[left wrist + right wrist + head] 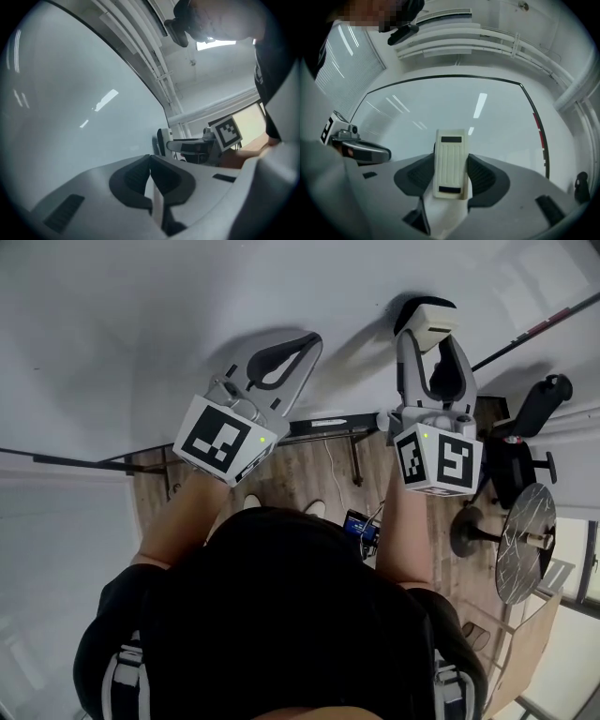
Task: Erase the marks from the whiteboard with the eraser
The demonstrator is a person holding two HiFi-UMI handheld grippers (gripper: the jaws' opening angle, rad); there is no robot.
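The whiteboard (141, 324) fills the top of the head view, and I see no marks on the part that shows. My right gripper (428, 338) is shut on a cream ribbed eraser (428, 322), whose end is at the board's surface. In the right gripper view the eraser (450, 161) stands upright between the dark pads of the right gripper (451, 164), with the whiteboard (454, 105) behind it. My left gripper (307, 341) is shut with nothing in it and points at the board. In its own view the left gripper (150, 160) has its jaws pressed together beside the whiteboard (70, 117).
A red marker (541, 136) lies along the board's right edge. The board's black stand (328, 427) rests on a wooden floor (300, 474). A black office chair (539, 409) and a round grey table (525, 540) stand to the right. The person's dark top fills the bottom of the head view.
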